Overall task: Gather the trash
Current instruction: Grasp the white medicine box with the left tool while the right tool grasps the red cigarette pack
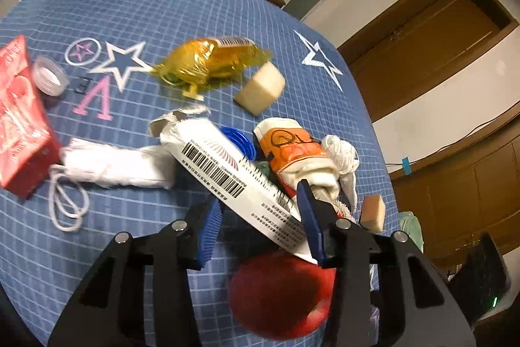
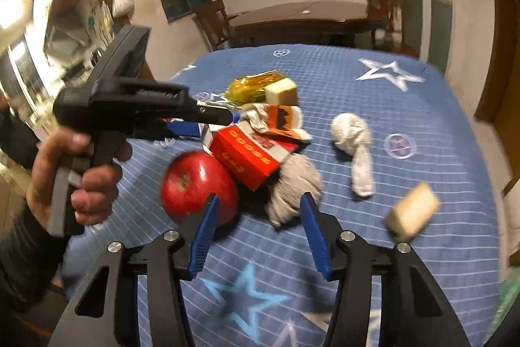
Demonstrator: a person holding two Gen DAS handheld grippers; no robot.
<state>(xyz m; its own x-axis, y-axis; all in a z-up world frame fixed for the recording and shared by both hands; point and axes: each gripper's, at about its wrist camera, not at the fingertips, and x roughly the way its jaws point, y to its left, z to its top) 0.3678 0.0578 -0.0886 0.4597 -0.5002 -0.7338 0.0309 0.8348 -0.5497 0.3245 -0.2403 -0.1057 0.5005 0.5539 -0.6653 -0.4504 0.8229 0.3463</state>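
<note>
My left gripper (image 1: 260, 200) is open, its jaws on either side of a flattened white-and-red carton (image 1: 234, 174) with barcodes; the carton also shows red in the right wrist view (image 2: 250, 158). A red apple (image 1: 282, 295) lies just under the left gripper. A yellow wrapper (image 1: 211, 60), a white folded mask (image 1: 113, 165), a blue cap (image 1: 239, 142), an orange-printed sock (image 1: 292, 148) and a red box (image 1: 19, 116) lie around it. My right gripper (image 2: 260, 207) is open and empty, above the cloth in front of a grey yarn-like bundle (image 2: 292, 187) and the apple (image 2: 195, 184).
All lies on a blue checked tablecloth (image 2: 390, 217) with stars. Beige foam blocks (image 1: 260, 90) (image 2: 411, 213), a knotted white sock (image 2: 354, 139) and a clear lid (image 1: 48, 75) are scattered about. A dark wooden table and chairs (image 2: 302, 18) stand behind.
</note>
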